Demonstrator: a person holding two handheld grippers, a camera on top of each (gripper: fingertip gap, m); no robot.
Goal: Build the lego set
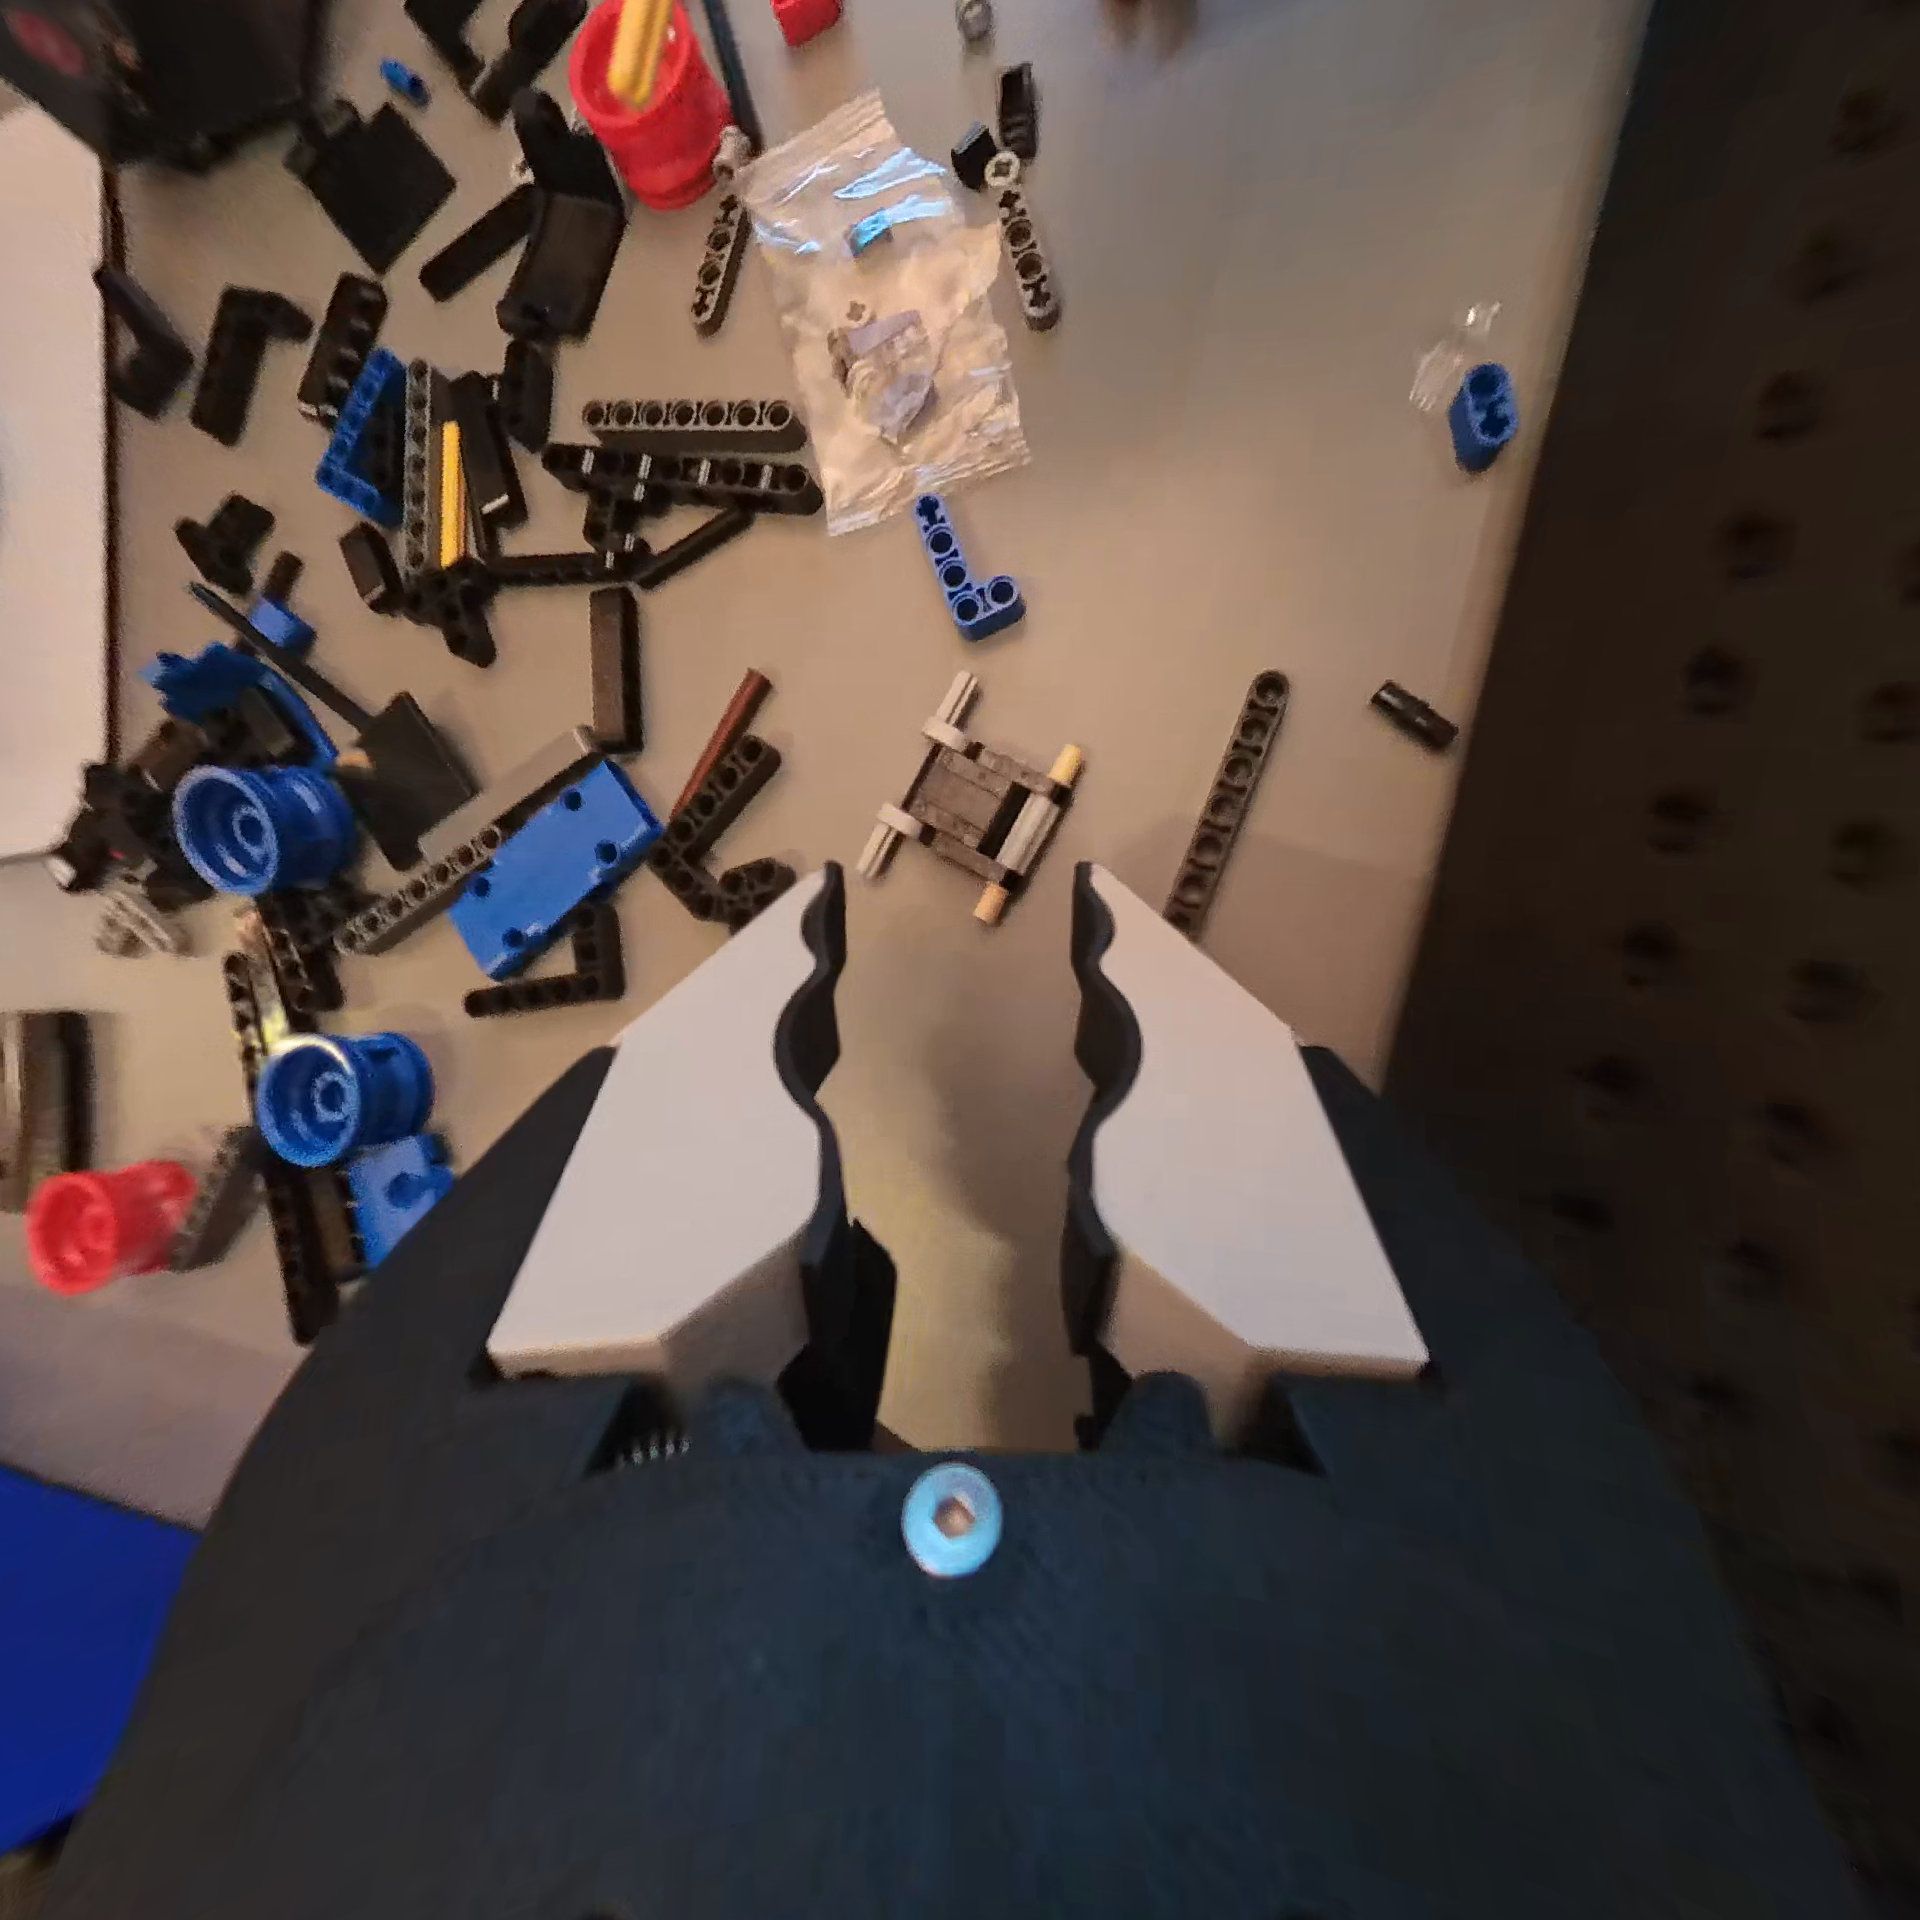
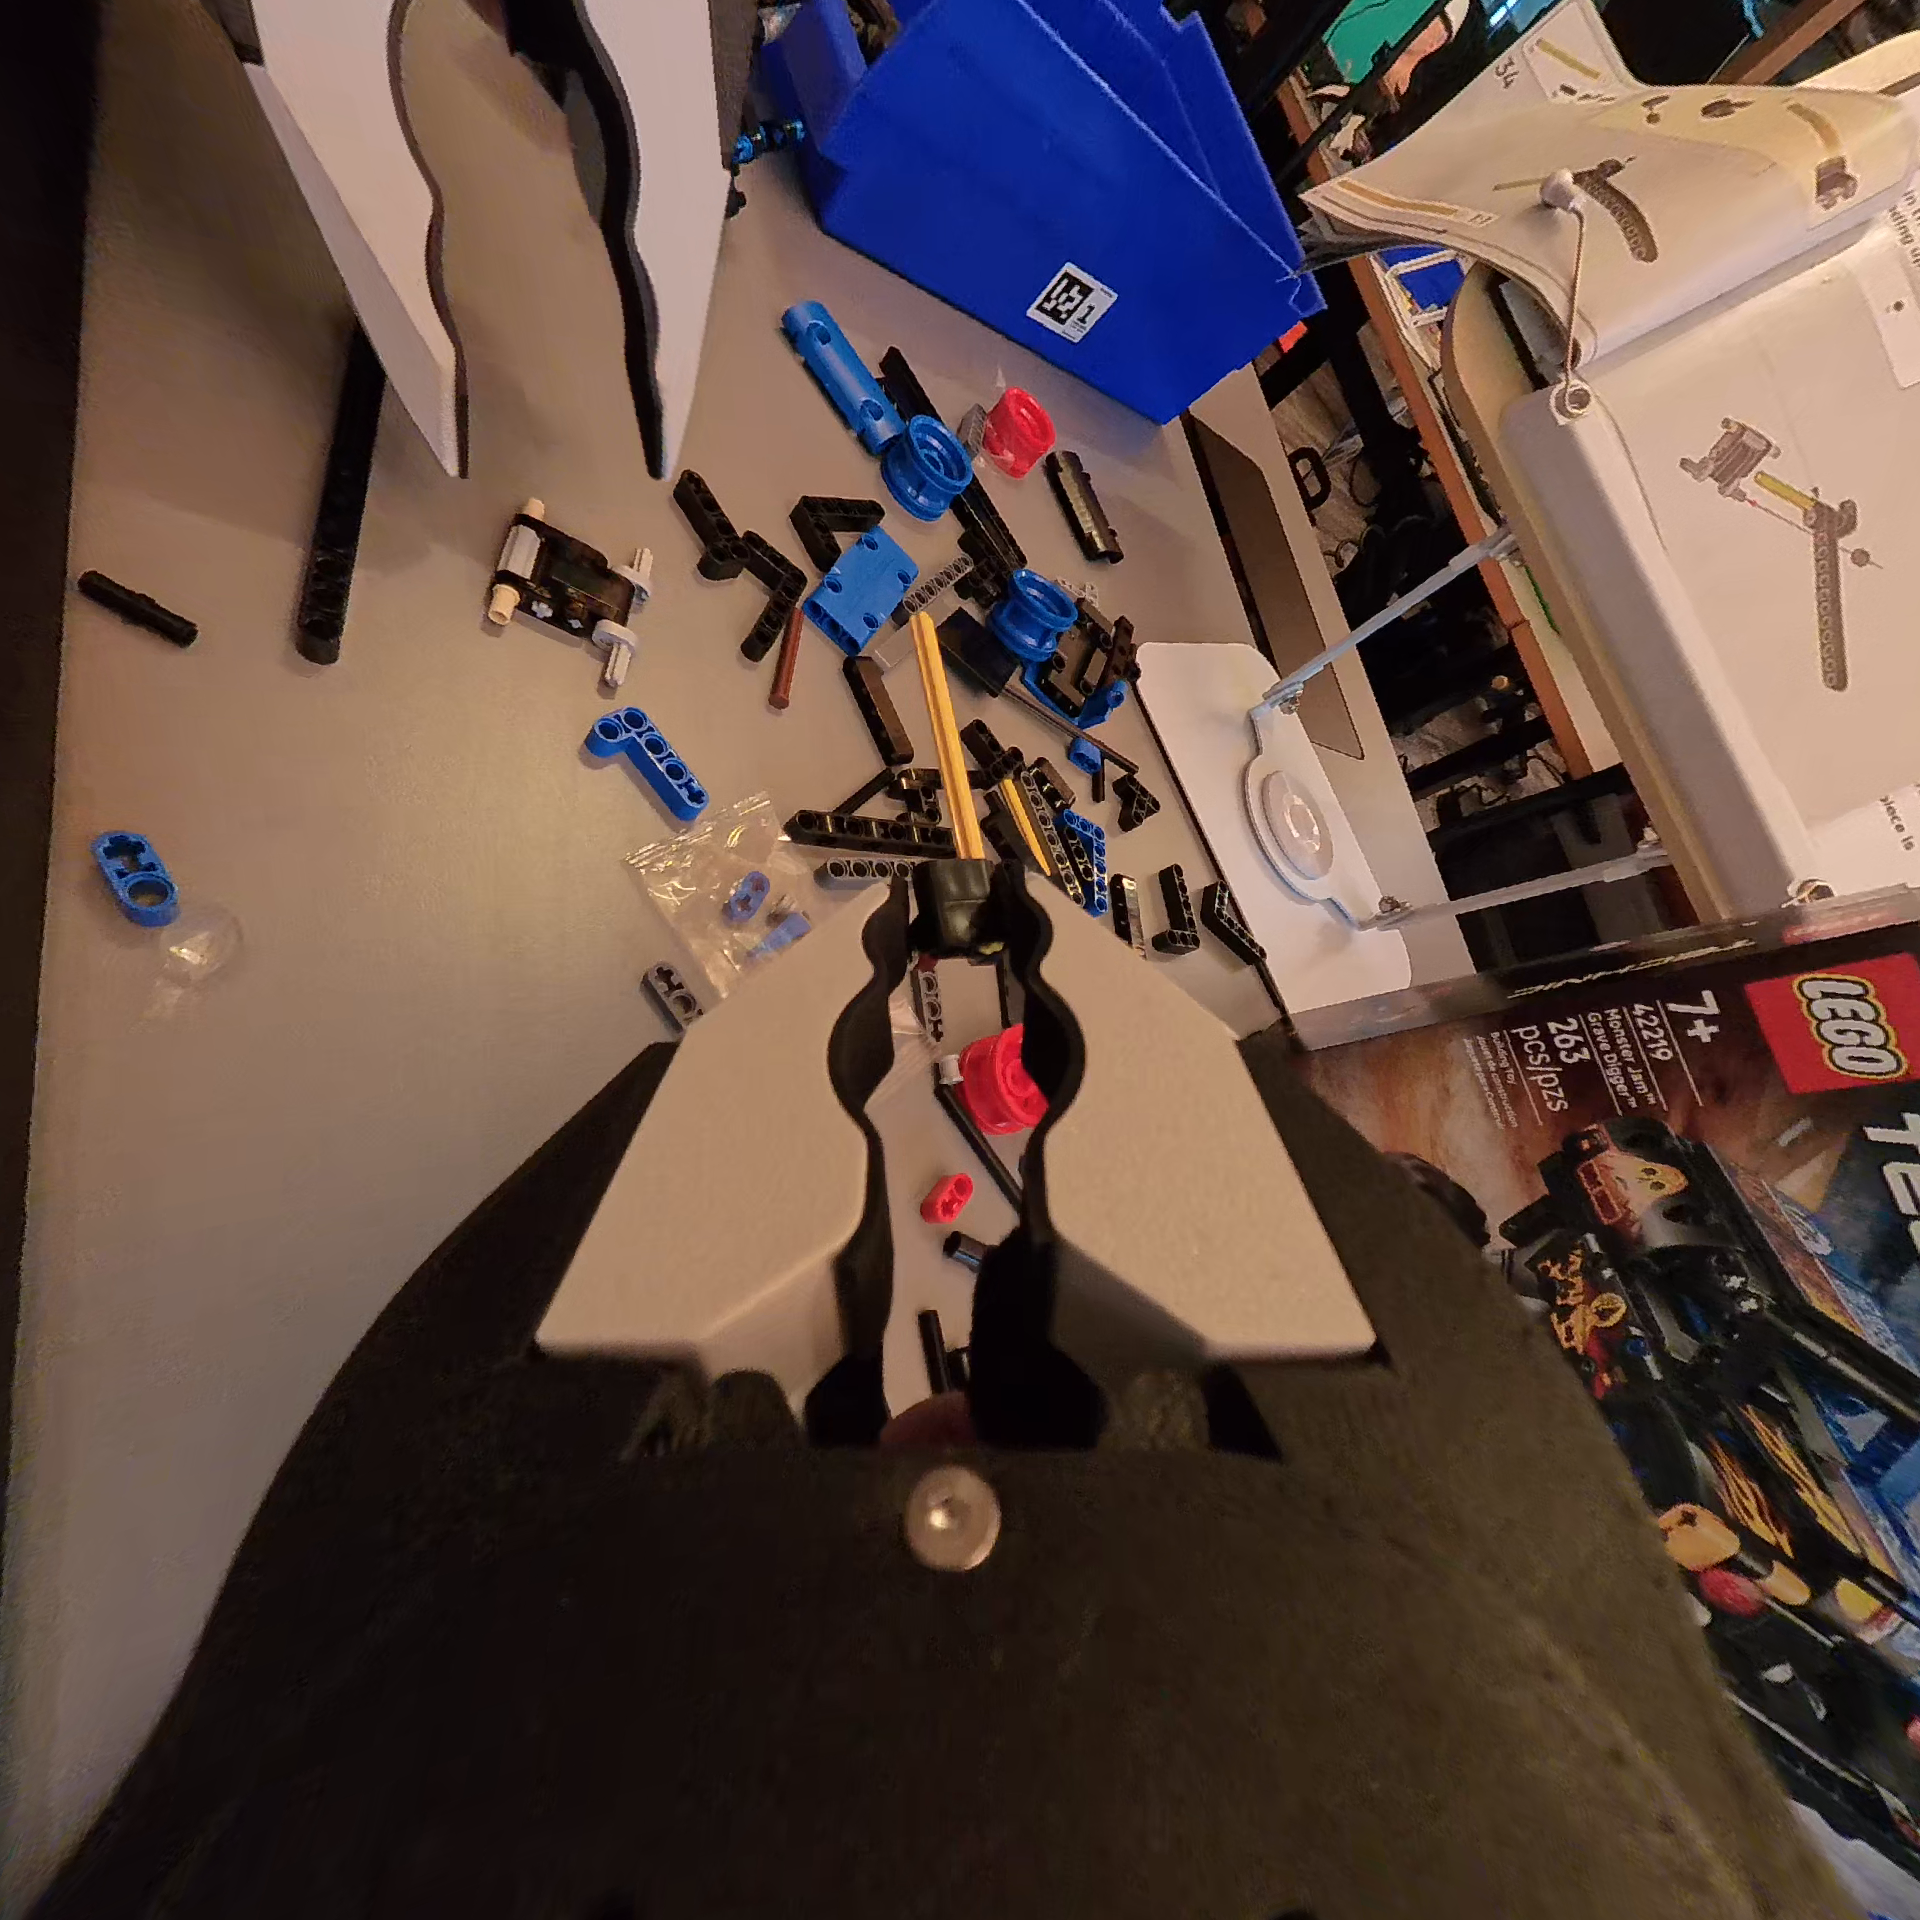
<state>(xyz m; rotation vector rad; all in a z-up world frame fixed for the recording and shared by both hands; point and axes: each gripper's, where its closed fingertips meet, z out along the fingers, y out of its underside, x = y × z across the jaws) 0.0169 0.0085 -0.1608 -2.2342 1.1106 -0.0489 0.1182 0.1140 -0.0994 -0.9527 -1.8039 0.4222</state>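
Left wrist view: the left gripper (image 1: 958, 883) hangs over the pale desk (image 1: 1143, 540) with its jaws spread apart and nothing between them. Just beyond the tips lies a small grey and black sub-assembly (image 1: 977, 795) with tan and light grey pins sticking out of its sides. To its right a long black beam (image 1: 1226, 800) lies at a slant, and a short black pin (image 1: 1411, 713) rests farther right. A blue L-shaped beam (image 1: 964, 569) lies farther off, near a clear plastic bag (image 1: 894, 312) holding a few small parts. To the left is the loose pile of black and blue pieces, with two blue wheel hubs (image 1: 260, 831) and a red hub (image 1: 94, 1226) on the near left. A small blue two-hole connector (image 1: 1484, 414) sits alone at the far right, near the desk edge.

Right wrist view: the right gripper (image 2: 951, 894) has its jaws pinched on a small black connector (image 2: 948, 899), from which a yellow axle (image 2: 940, 727) points away over the pile. The sub-assembly (image 2: 569, 587) lies on the desk at far left, just below the open tips of the left gripper (image 2: 561, 473), which shows at the top. The blue L-shaped beam (image 2: 649, 758) and plastic bag (image 2: 717, 873) lie nearer. A blue bin (image 2: 1039, 187) stands at the far side, an open instruction booklet (image 2: 1714, 468) on a stand at far right, and the set's box (image 2: 1662, 1299) at near right.
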